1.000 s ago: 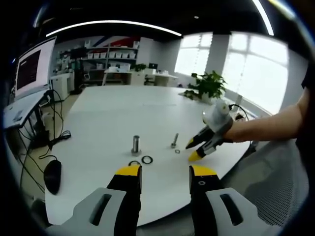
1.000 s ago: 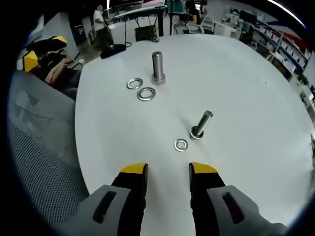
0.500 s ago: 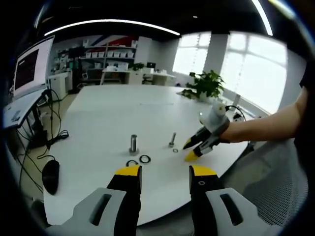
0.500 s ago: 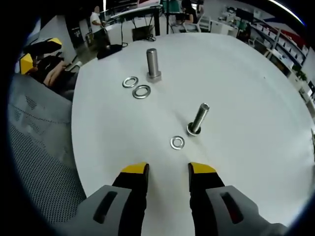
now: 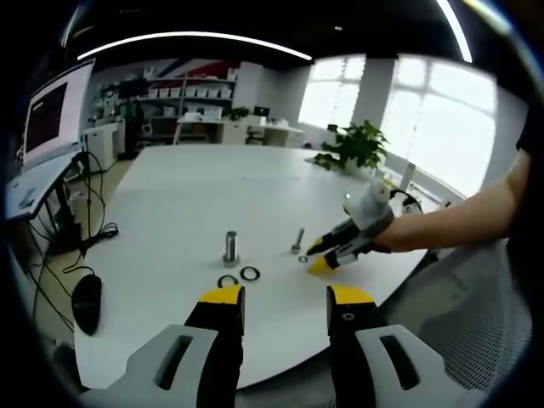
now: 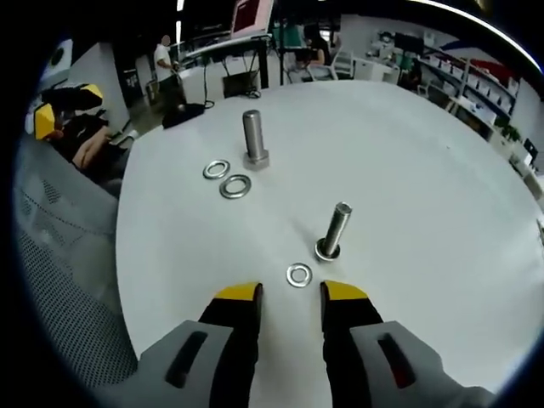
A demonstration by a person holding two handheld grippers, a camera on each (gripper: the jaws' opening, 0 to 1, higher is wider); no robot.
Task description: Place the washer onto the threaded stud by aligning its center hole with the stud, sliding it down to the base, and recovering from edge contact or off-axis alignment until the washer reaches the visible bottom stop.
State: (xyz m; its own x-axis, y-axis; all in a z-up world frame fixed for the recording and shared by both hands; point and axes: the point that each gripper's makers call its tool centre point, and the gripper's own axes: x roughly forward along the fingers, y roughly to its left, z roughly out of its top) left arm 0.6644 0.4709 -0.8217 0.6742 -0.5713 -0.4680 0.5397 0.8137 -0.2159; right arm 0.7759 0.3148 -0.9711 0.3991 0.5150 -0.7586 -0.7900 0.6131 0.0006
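Right gripper (image 6: 290, 294), yellow-tipped jaws apart and empty, hovers just short of the small flat steel washer (image 6: 298, 274), which lies on the white round table (image 6: 442, 221) just beside the slim upright threaded stud (image 6: 332, 231). Judgement: straddle the washer's rim squarely, pinch, lift flat, centre the hole over the stud tip. Left gripper (image 5: 286, 298) hangs released near the table edge. Thicker steel bolt (image 6: 253, 138) with two larger washers (image 6: 226, 178) stands well apart. Office shelving, windows and a potted plant (image 5: 360, 147) lie behind.
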